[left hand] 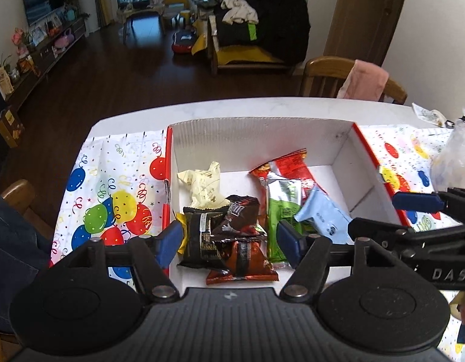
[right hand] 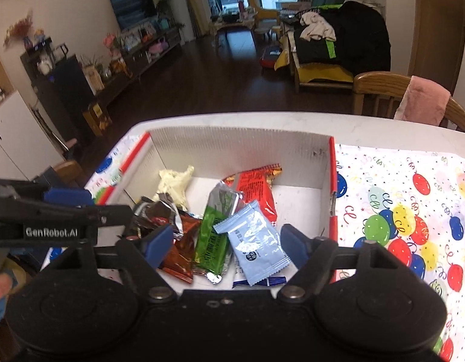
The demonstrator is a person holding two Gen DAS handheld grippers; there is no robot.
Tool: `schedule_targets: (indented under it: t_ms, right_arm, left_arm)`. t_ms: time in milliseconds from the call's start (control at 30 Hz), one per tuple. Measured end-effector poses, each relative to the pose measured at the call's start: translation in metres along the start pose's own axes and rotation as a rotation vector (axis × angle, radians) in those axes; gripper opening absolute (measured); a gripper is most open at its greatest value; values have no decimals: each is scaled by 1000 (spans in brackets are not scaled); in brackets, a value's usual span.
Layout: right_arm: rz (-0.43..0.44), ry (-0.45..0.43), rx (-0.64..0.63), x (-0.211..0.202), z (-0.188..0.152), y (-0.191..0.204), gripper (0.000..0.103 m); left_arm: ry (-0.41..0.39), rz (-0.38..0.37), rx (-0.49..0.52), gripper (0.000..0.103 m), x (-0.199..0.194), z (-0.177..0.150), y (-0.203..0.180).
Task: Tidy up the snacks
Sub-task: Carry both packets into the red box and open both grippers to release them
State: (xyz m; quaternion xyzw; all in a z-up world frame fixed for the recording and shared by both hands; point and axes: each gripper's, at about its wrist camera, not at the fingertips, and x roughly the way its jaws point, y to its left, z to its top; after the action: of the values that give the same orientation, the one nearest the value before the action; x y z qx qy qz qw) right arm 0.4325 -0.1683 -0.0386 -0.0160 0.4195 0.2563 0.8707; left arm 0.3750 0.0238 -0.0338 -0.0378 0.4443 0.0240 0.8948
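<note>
Both grippers, left gripper [left hand: 229, 241] and right gripper [right hand: 224, 242], hang spread and empty over the white cardboard box [left hand: 262, 132]; the pale blue foil sachet [right hand: 256, 241] looks light, crinkly, slippery — best pinched across its flat middle.

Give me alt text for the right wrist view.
The open right gripper hovers empty above a white box of snack packets, a pale blue packet and a green packet nearest. The box sits on a balloon-print tablecloth.
</note>
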Motion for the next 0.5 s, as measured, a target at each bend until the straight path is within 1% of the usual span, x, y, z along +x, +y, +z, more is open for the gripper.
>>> schedule_targets:
  t_ms: [133, 267, 333, 433, 500]
  right_arm:
    - [16, -34, 8, -15, -5, 3, 87]
    - [18, -67, 8, -30, -10, 8, 89]
    - [24, -91, 3, -38, -13, 11, 94]
    - [32, -105, 5, -48, -17, 13, 94]
    - [44, -113, 16, -53, -20, 14, 95]
  left_arm:
    - [-37, -12, 20, 71, -18, -9, -4]
    - [-70, -16, 22, 71, -36, -17, -4]
    - [-85, -24, 21, 71, -45, -21, -3]
    - [-105, -18, 27, 71, -55, -27, -2]
    - [-115, -25, 29, 74, -62, -31, -1]
